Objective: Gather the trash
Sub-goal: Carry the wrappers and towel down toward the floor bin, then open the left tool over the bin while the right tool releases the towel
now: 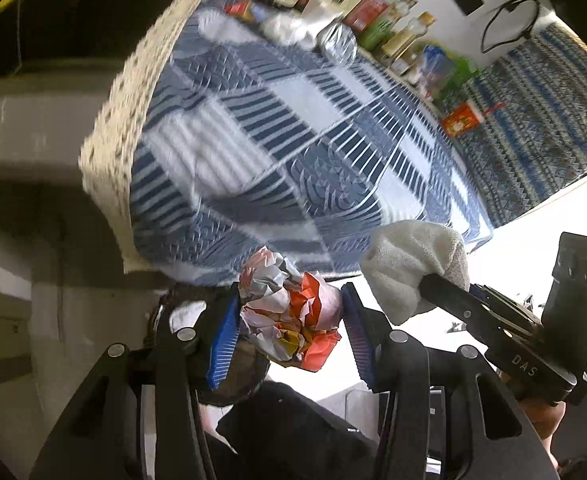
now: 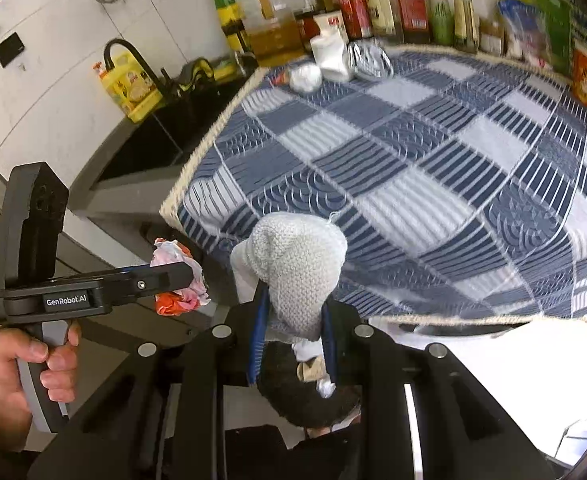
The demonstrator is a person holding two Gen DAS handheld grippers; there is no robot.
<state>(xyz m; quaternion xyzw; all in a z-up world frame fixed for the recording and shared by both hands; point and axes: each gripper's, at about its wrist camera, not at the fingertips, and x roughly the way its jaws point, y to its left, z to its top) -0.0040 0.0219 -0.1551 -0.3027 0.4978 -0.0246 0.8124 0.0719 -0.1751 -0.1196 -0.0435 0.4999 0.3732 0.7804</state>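
Observation:
My left gripper [image 1: 289, 320] is shut on a crumpled white, red and orange wrapper [image 1: 289, 316], held off the near edge of the counter; it also shows in the right wrist view [image 2: 181, 276]. My right gripper [image 2: 293, 320] is shut on a grey-white knitted cloth [image 2: 293, 264], also seen in the left wrist view [image 1: 413, 264]. Below both grippers is a dark round bin [image 2: 301, 396] with scraps of paper in it. A crumpled white ball [image 2: 304, 76], a white packet [image 2: 331, 56] and a crushed clear bottle [image 2: 369, 60] lie at the far end of the blue checked cloth [image 2: 413, 152].
Bottles and jars [image 2: 373, 4] line the wall behind the counter. A black sink with a faucet [image 2: 133, 60] and a yellow oil jug [image 2: 131, 88] are at the left. A red box [image 2: 585, 76] and bags stand at the far right.

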